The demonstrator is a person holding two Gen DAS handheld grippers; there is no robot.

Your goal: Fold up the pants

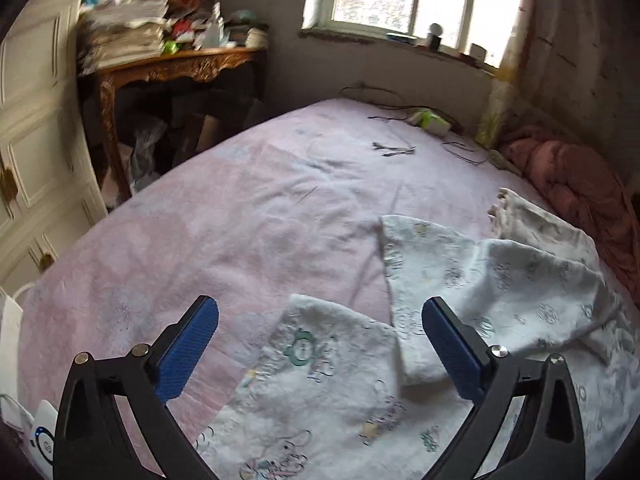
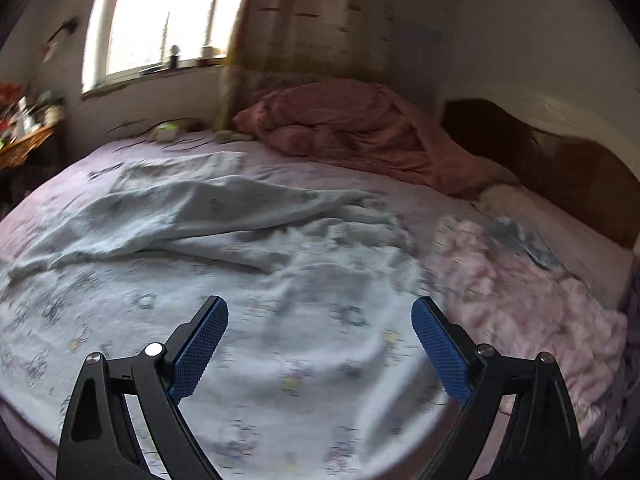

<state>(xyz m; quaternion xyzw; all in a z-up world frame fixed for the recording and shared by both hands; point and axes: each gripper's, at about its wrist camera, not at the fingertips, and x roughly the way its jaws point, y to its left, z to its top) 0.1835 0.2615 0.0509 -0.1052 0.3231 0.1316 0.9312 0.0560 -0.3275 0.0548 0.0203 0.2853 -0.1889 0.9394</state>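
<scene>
Both the left gripper (image 1: 320,312) and right gripper (image 2: 320,312) hang wide apart, empty, over the white cartoon-print fleece pants (image 1: 480,280) on the pink bedsheet (image 1: 200,220).

Left black gripper with blue pads (image 1: 320,312): jaws wide apart, holding nothing, bottom of the frame.
Right black gripper with blue pads (image 2: 320,312): jaws wide apart, holding nothing, bottom of the frame.

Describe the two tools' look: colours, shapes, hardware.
Both match. Left tool and right tool: black angular linkage arms with triangular cutouts, round silver pivot pins, flat rectangular fingers faced with textured blue pads. No cables, markings or sleeves visible.
</scene>
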